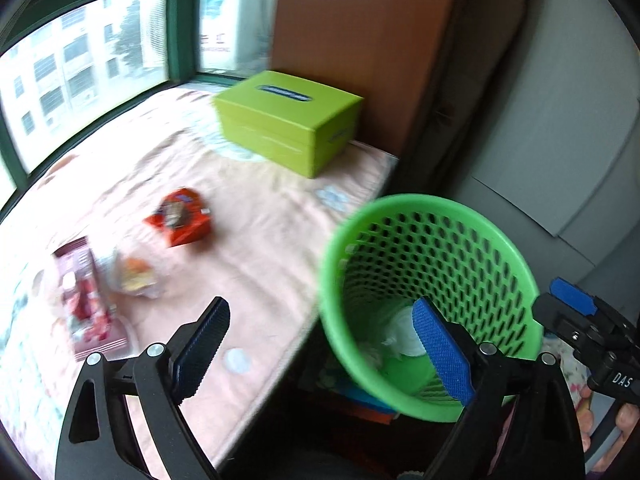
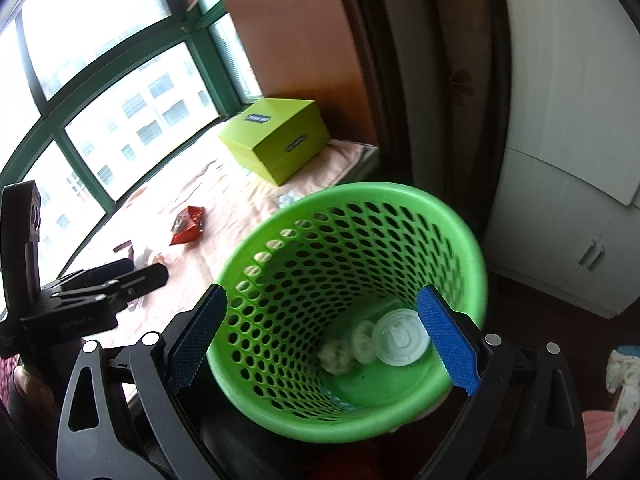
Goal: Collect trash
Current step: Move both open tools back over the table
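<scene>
Pink bedding (image 1: 256,240) holds a red wrapper (image 1: 181,217), well ahead of the wide-open, empty left claw (image 1: 320,344). Right claw (image 2: 324,332) grips the green bin (image 2: 460,240).

Bright daylight floods through the window (image 2: 100,92), motion blur softens the left view, fisheye edges bend.

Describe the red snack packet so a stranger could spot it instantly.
Start at the pink bedspread under the window, with the lime-green box at its far end. The red snack packet lies alone mid-cover, nearer than the box. It is bright orange-red and puffed, unlike the flat maroon packet and clear wrapper nearby.
</scene>
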`<state>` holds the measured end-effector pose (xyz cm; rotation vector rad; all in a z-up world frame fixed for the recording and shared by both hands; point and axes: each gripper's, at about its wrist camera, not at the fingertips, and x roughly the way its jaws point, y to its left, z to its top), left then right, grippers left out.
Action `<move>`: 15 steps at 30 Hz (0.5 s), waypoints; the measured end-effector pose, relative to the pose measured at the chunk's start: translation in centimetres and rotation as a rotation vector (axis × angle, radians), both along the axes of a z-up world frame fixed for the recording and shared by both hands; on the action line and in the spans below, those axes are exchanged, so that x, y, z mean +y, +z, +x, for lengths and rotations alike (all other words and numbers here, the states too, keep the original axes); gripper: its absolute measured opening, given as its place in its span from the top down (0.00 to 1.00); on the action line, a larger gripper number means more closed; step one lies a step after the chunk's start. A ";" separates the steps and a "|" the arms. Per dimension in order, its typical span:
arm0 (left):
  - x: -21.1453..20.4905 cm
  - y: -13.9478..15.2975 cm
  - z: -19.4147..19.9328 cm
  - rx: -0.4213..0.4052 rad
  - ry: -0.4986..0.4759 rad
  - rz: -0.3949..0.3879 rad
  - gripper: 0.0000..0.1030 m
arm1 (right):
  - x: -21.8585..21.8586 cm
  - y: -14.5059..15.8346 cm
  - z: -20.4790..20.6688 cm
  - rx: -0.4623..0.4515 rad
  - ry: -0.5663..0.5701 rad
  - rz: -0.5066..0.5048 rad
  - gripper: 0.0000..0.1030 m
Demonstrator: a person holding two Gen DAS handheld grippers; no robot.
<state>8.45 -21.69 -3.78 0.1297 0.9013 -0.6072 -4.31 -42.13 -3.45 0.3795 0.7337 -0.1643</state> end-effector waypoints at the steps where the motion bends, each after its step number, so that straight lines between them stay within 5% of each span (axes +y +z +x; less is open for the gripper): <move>1: 0.8 0.0 0.4 0.000 0.022 -0.001 0.13 | 0.4 0.0 0.3 0.001 0.011 -0.003 0.08; 15: 12.6 -0.1 4.1 0.003 0.299 -0.019 0.13 | 6.7 0.8 5.7 -0.008 0.180 -0.022 0.08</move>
